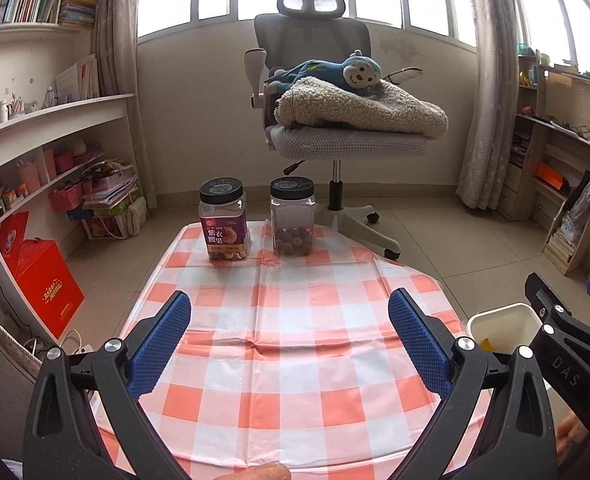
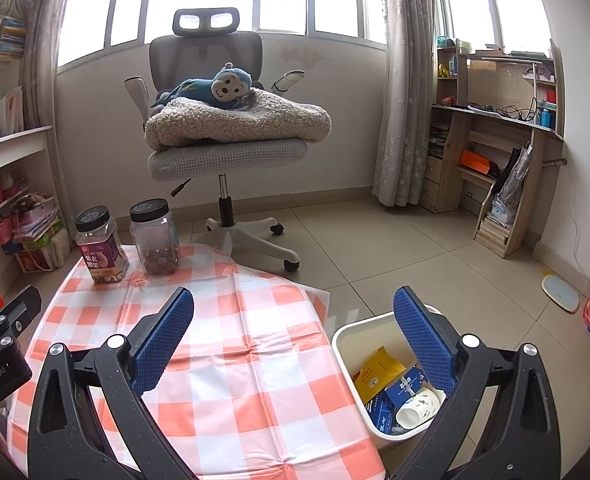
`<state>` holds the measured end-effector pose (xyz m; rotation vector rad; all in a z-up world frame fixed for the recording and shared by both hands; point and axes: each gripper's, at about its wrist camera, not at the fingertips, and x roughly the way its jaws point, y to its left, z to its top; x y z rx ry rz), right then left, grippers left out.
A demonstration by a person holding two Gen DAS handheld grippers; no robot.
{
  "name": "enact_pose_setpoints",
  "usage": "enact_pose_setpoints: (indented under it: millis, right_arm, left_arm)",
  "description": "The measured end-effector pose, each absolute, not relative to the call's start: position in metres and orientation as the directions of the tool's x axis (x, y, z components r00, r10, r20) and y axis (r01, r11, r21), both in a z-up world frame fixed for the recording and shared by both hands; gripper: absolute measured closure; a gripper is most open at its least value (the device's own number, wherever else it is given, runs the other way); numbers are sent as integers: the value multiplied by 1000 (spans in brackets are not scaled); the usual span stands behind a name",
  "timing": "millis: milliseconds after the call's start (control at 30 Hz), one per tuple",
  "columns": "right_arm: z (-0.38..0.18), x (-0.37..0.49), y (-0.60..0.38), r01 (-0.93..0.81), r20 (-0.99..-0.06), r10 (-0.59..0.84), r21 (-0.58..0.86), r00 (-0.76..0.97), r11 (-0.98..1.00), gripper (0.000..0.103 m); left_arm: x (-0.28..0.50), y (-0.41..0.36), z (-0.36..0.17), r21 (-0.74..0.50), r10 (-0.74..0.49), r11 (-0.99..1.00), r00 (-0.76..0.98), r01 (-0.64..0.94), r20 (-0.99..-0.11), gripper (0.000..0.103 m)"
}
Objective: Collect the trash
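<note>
A white trash bin (image 2: pixel 345 344) stands on the floor right of the table; it holds a yellow packet (image 2: pixel 377 372), a blue carton (image 2: pixel 403 390) and a paper cup (image 2: pixel 417 406). The bin also shows in the left wrist view (image 1: pixel 499 322). My right gripper (image 2: pixel 293 326) is open and empty, over the table's right edge and the bin. My left gripper (image 1: pixel 289 330) is open and empty above the checked tablecloth (image 1: pixel 279 320). The right gripper shows at the right of the left wrist view (image 1: pixel 567 312).
Two black-lidded jars stand at the table's far edge: a purple-labelled nut jar (image 1: pixel 223 224) and a clear jar (image 1: pixel 292 216). An office chair (image 1: pixel 335 120) with a blanket and a blue plush monkey stands behind. Shelves (image 1: pixel 47 140) are left, a desk (image 2: pixel 495 140) right.
</note>
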<state>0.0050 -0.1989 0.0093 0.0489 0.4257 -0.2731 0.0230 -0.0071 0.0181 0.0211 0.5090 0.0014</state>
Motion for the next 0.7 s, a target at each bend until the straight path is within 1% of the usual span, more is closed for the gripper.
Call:
enact_pose_setpoints:
  millis: [167, 700]
  right_arm:
    - [10, 6, -192, 266, -387, -256, -30, 886, 964, 7]
    - [8, 10, -188, 256, -387, -249, -34, 888, 966, 7]
  left_arm:
    - [28, 3, 16, 6, 7, 1000, 865, -5, -502, 7]
    - [31, 1, 18, -2, 3, 1000, 865, -5, -502, 7]
